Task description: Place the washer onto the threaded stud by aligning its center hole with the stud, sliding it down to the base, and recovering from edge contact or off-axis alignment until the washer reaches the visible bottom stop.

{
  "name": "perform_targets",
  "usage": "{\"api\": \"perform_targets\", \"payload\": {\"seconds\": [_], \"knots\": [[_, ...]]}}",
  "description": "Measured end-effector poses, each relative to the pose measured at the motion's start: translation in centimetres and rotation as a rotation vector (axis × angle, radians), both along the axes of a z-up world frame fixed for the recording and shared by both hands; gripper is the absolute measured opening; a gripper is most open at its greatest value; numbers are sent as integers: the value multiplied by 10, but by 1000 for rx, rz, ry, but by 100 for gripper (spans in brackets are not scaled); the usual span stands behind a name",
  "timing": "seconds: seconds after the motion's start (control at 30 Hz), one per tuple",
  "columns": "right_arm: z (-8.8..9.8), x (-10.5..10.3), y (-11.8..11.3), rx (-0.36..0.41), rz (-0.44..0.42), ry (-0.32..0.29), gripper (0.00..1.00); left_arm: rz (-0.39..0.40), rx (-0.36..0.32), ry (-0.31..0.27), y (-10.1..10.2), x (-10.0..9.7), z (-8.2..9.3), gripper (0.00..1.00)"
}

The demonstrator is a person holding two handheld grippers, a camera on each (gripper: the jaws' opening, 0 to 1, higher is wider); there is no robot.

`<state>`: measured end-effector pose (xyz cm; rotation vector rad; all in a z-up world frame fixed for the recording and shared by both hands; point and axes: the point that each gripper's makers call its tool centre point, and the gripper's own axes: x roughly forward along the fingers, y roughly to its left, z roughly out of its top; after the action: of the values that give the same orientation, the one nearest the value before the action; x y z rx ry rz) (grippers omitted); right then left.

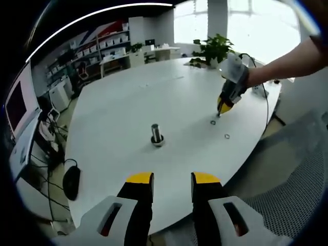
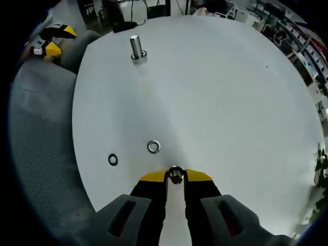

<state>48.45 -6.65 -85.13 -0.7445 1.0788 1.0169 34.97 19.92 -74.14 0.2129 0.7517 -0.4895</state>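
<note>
Already washer [image 2: 176, 175] in right claw [image 2: 175, 177], above table [image 2: 215, 92].

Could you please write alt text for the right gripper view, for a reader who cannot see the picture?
The right tool is closed on a small metal washer just above a round white table. Two more washers lie on the table just ahead of it, one silver and one dark. A threaded stud stands upright at the far side.

washers x3 [image 2: 154, 147] | stud x1 [image 2: 136, 47] | table x1 [image 2: 230, 102] | plant x1 [image 1: 212, 49]
</note>
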Motion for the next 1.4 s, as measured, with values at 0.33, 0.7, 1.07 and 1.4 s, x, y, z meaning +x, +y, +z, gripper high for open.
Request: {"api": "perform_targets", "payload": {"seconds": [0.33, 0.7, 1.07, 1.4], "knots": [[-9, 1, 0, -8, -13, 13, 14, 1, 1, 11, 1, -1, -2, 27], [-6, 1, -4, -6, -15, -5, 18, 4, 1, 14, 1, -1, -2, 27], [13, -1, -29, 36, -77, -62, 21, 4, 5, 5, 1, 0, -1, 28], [21, -22, -32, 89, -166, -74, 23, -2, 3, -11, 0, 1, 2, 28]]}}
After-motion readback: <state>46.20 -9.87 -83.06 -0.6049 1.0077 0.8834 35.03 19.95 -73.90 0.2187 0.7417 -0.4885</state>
